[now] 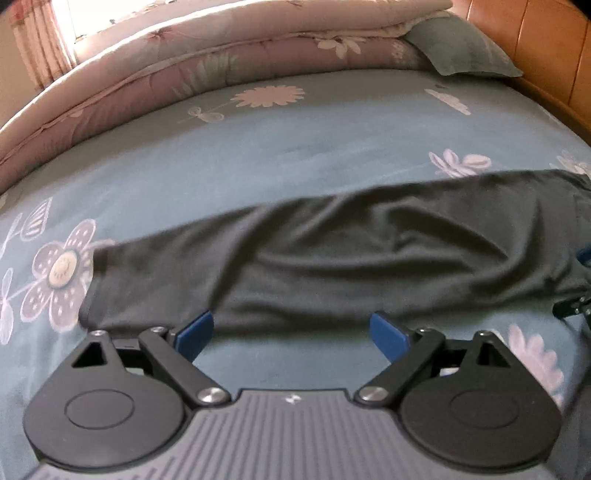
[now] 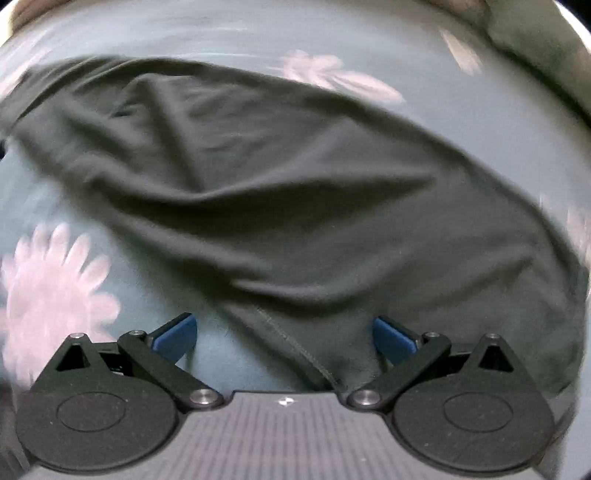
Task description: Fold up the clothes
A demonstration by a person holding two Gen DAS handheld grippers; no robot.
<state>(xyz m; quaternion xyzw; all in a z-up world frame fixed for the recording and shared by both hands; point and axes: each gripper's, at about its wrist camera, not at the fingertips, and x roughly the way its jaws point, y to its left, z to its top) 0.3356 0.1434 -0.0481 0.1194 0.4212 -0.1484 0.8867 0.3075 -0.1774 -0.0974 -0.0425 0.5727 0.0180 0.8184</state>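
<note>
A dark grey garment (image 1: pixel 332 254) lies in a long wrinkled band across the blue flowered bedsheet (image 1: pixel 258 147). My left gripper (image 1: pixel 291 330) is open, its blue pads at the garment's near edge with only sheet between them. In the right wrist view the same dark garment (image 2: pixel 277 192) spreads wide, and a stitched hem runs down between the fingers. My right gripper (image 2: pixel 284 334) is open too, over that hem, with cloth lying against its right pad (image 2: pixel 393 338). The right gripper's tip shows at the left wrist view's right edge (image 1: pixel 576 306).
A folded pink flowered quilt (image 1: pixel 221 55) lies along the far side of the bed. A green pillow (image 1: pixel 461 48) rests beside an orange-brown headboard (image 1: pixel 546 55). A bright curtained window (image 1: pixel 55 33) is at the far left. The right wrist view is motion-blurred.
</note>
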